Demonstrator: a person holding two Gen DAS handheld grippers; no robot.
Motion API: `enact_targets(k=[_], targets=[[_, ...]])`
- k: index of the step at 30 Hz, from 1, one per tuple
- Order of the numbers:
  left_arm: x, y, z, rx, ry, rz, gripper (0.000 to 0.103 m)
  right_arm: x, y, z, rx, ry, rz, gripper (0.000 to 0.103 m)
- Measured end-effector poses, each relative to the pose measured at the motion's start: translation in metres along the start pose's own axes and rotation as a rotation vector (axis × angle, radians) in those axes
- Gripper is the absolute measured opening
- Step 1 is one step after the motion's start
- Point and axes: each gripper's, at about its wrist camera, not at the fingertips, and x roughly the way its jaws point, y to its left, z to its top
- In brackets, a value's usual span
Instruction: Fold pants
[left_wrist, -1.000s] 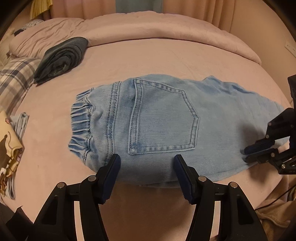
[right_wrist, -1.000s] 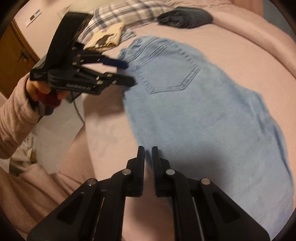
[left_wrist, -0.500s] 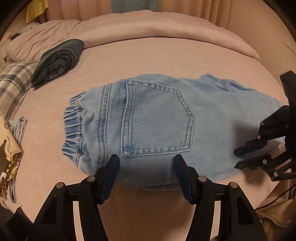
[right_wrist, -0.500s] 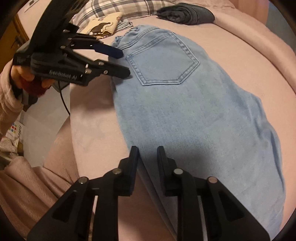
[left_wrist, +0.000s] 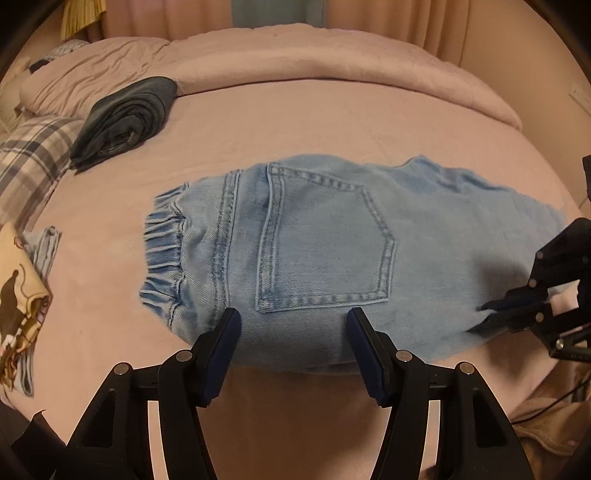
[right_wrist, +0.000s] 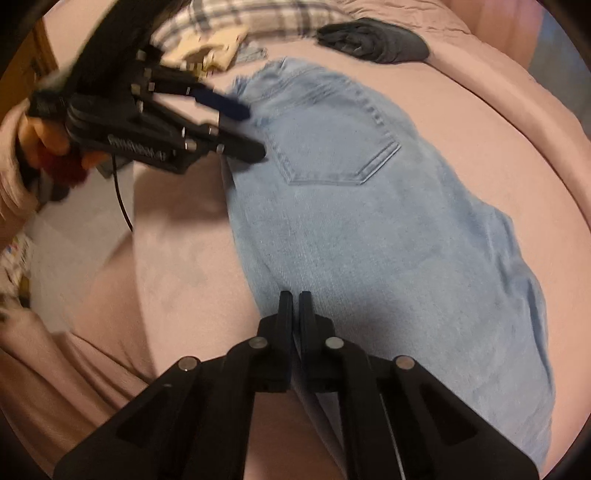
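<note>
Jaws of my right gripper (right_wrist: 294, 301) pinch the near edge of the light-blue jeans (left_wrist: 332, 258) lying flat on the bed (left_wrist: 295, 122), while my left gripper (left_wrist: 291, 326) hovers wide near the pocket, ready to grip for folding.

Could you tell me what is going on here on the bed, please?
A person with a two-finger gripper in each hand is folding light blue denim pants spread back-pocket up on a pink bed. The right gripper is shut on the pants' near edge; the left gripper hangs open at the near edge by the back pocket. A folded dark grey garment lies beyond.
</note>
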Motion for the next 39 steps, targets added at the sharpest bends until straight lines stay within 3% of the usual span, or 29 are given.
enact_targets(k=[5, 8, 11, 13, 15, 16, 18, 21, 22, 24, 28, 30, 32, 36, 37, 39], targets=[[0.007, 0.001, -0.004, -0.007, 0.023, 0.004, 0.061, 0.005, 0.011, -0.008, -0.042, 0.019, 0.039, 0.004], [0.006, -0.002, -0.002, 0.006, 0.023, 0.025, 0.061, 0.023, 0.015, -0.012, -0.074, 0.047, 0.006, 0.005], [-0.008, -0.017, 0.003, 0.05, -0.016, 0.057, 0.061, 0.015, 0.004, -0.007, 0.006, 0.012, 0.047, 0.01], [-0.021, -0.034, 0.006, 0.082, -0.069, -0.02, 0.061, -0.005, -0.003, -0.01, 0.055, -0.038, 0.075, 0.023], [-0.021, -0.056, 0.008, 0.094, -0.083, -0.126, 0.061, -0.034, -0.015, -0.022, 0.114, -0.112, 0.085, 0.025], [-0.014, -0.071, 0.007, 0.12, -0.072, -0.162, 0.061, -0.045, -0.024, -0.031, 0.152, -0.137, 0.064, 0.025], [0.007, -0.109, 0.005, 0.214, -0.045, -0.165, 0.061, -0.06, -0.05, -0.06, 0.25, -0.138, -0.028, 0.025], [0.033, -0.143, -0.002, 0.308, 0.008, -0.169, 0.061, -0.059, -0.08, -0.104, 0.392, -0.046, -0.113, 0.022], [0.043, -0.149, -0.009, 0.353, 0.017, -0.127, 0.061, -0.056, -0.084, -0.119, 0.408, 0.013, -0.156, 0.02], [0.044, -0.142, -0.014, 0.33, -0.01, -0.155, 0.062, -0.067, -0.083, -0.149, 0.399, 0.001, -0.208, 0.016], [0.035, -0.115, -0.013, 0.258, 0.033, -0.193, 0.057, -0.091, -0.105, -0.19, 0.578, -0.062, -0.157, 0.011], [0.026, -0.112, -0.01, 0.281, 0.035, -0.15, 0.058, -0.104, -0.108, -0.2, 0.634, -0.096, -0.129, 0.009], [0.014, -0.109, -0.005, 0.297, 0.0, -0.092, 0.058, -0.127, -0.11, -0.216, 0.693, -0.183, -0.146, 0.018], [0.012, -0.089, 0.026, 0.195, -0.107, -0.115, 0.063, -0.161, -0.131, -0.249, 0.838, -0.329, -0.261, 0.031], [0.021, -0.083, 0.033, 0.182, -0.109, -0.081, 0.063, -0.164, -0.142, -0.256, 0.882, -0.334, -0.309, 0.031], [0.054, -0.064, 0.045, 0.103, -0.028, 0.058, 0.063, -0.169, -0.164, -0.278, 0.958, -0.33, -0.392, 0.031]])
